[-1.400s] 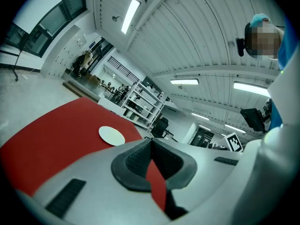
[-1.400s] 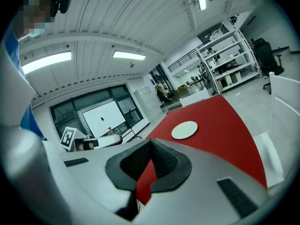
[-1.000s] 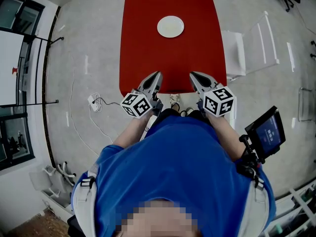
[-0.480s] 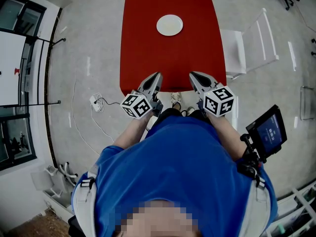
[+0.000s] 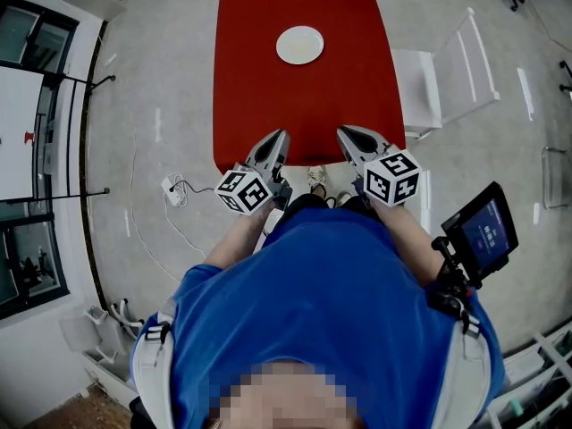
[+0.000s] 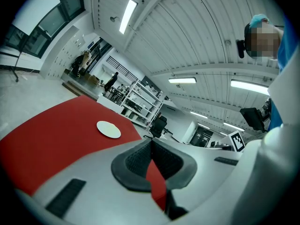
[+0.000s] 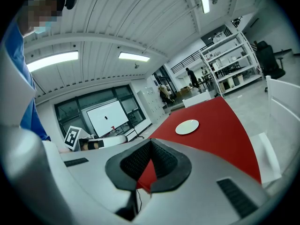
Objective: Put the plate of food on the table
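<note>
Red table point(image 5: 268, 96) bears the white plate point(image 5: 299, 45) near its far end, well apart from the left gripper point(image 5: 279, 139) and right gripper point(image 5: 347, 136) at its near edge, both with jaws pressed together on nothing; a reach made so risks shoving the plate farther off.

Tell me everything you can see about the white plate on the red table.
The plate is round, white and shallow, with a slightly raised rim; it looks like ceramic or plastic. It seems empty: no food shows on it. It lies flat on the red table, near the middle of its width, toward the far end in the head view. Only the table touches it.
</note>
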{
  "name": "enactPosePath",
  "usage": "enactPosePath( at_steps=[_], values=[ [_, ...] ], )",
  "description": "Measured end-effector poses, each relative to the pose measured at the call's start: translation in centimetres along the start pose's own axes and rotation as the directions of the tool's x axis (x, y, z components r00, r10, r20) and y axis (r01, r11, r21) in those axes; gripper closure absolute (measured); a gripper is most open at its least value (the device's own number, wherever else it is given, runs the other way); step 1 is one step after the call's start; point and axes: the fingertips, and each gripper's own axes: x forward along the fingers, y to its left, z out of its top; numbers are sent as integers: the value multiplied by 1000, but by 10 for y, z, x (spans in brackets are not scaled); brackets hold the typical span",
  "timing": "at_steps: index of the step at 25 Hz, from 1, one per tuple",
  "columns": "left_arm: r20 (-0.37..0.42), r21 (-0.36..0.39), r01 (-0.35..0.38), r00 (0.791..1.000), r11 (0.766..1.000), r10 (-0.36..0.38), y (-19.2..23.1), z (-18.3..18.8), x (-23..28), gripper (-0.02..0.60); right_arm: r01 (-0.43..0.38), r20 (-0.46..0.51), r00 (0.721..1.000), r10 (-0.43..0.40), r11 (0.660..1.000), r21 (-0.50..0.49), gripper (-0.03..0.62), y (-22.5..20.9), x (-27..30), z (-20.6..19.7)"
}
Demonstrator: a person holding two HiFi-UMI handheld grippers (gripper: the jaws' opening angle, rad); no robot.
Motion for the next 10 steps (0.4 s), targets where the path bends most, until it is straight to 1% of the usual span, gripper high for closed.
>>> enactPosePath(
  at_steps=[10],
  values=[
    [6, 0, 6, 1000, 1000, -6, -2, 2, 4, 575, -2, 11, 1000, 2, 1000, -7, 592, 0, 2, 7]
  ],
)
